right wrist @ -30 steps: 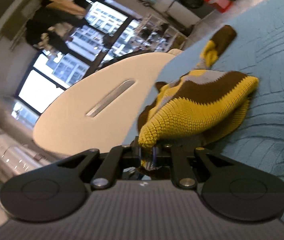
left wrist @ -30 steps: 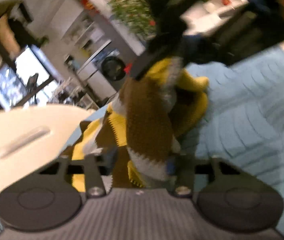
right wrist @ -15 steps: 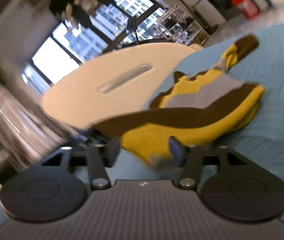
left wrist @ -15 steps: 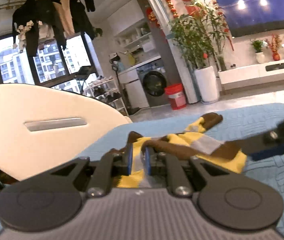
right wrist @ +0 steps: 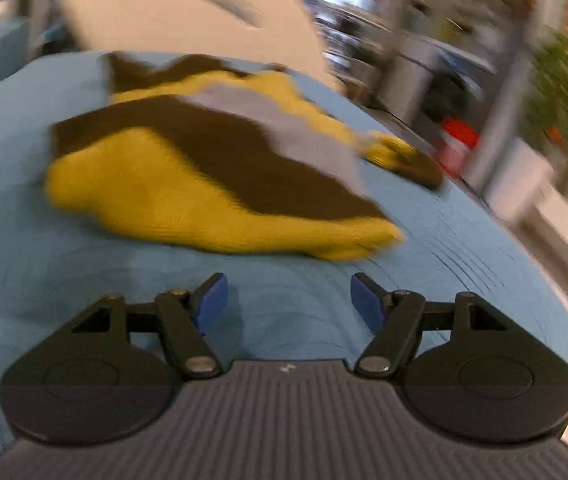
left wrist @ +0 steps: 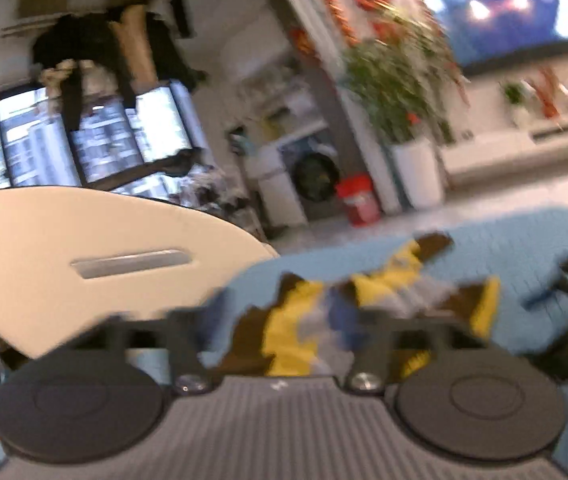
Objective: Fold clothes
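Sweater (right wrist: 220,176) lies in a low heap on the blue cover (right wrist: 463,248), doubled over itself, yellow, brown and grey bands showing; one brown-tipped end (right wrist: 415,164) trails off toward the far side. Not a neat rectangle: edges wavy, layers askew. Judgement: partly folded at best, squaring and flattening left.

Right tool (right wrist: 285,300) spread wide, nothing between its fingers, just short of the near yellow edge, over bare cover. Left tool (left wrist: 280,336) sits against the heap's other side (badly blurred); it looks parted, with knit showing between the fingers, but whether it grips the cloth I cannot tell.

Room: bare cover in front of the right tool and to its right, until the cover curves away at its edge. Beyond the heap a cream panel (right wrist: 204,12) stands close, so little room on that side.
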A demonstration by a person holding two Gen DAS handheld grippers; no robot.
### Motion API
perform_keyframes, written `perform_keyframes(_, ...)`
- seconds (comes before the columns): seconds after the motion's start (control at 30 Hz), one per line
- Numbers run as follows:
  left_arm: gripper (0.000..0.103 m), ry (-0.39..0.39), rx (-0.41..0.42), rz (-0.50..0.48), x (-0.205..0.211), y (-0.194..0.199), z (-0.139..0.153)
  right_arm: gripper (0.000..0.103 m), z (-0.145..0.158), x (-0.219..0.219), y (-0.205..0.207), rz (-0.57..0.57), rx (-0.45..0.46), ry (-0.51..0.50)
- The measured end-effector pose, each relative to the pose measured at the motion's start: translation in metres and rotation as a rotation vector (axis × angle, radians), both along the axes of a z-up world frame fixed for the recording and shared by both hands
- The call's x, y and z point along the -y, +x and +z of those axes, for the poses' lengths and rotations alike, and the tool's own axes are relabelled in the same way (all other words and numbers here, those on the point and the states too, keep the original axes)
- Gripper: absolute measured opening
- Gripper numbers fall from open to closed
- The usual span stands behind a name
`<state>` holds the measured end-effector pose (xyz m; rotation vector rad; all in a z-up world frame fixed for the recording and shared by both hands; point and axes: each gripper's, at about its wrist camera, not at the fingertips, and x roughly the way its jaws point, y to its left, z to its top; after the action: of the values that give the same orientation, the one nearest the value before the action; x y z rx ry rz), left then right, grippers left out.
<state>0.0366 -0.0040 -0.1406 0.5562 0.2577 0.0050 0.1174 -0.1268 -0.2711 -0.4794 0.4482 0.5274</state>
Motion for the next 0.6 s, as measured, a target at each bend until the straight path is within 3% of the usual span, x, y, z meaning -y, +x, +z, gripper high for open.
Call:
perform_keyframes(0.03, 0.096, 0.053, -0.018, -0.009, 0.004, -0.002, -0.014, 0.071, -0.004, -0.007, -0.002, 0.047, 0.014, -0.045)
perform_keyframes(0.1, 0.098, 0.135, -0.063, -0.027, 0.01, -0.006, -0.036, 0.071, -0.016, -0.036, -0.029, 0.272, 0.125, -0.131)
perform_keyframes(0.13, 0.1, 0.156, -0.077, -0.031, 0.011, -0.007, -0.045, 0.072, -0.021, -0.046, -0.033, 0.306, 0.159, -0.164)
perform_keyframes(0.2, 0.101, 0.202, -0.117, -0.031, 0.012, -0.008, -0.068, 0.071, -0.032, -0.062, -0.036, 0.311, 0.25, -0.234)
perform_keyframes(0.27, 0.101, 0.245, -0.13, -0.029, 0.013, -0.005, -0.078, 0.067, -0.034, -0.07, -0.029, 0.263, 0.276, -0.27)
perform_keyframes(0.3, 0.101, 0.268, -0.136, -0.028, 0.014, -0.003, -0.083, 0.049, -0.034, -0.073, -0.025, 0.231, 0.277, -0.282)
perform_keyframes(0.33, 0.101, 0.29, -0.141, -0.027, 0.014, -0.002, -0.087, 0.038, -0.031, -0.073, -0.022, 0.21, 0.277, -0.275)
perform_keyframes(0.37, 0.102, 0.313, -0.147, -0.026, 0.015, 0.0, -0.092, 0.014, -0.025, -0.07, -0.022, 0.204, 0.273, -0.249)
perform_keyframes(0.6, 0.103, 0.325, -0.111, -0.104, 0.029, 0.015, -0.112, 0.012, 0.009, -0.048, -0.026, 0.179, 0.257, -0.098)
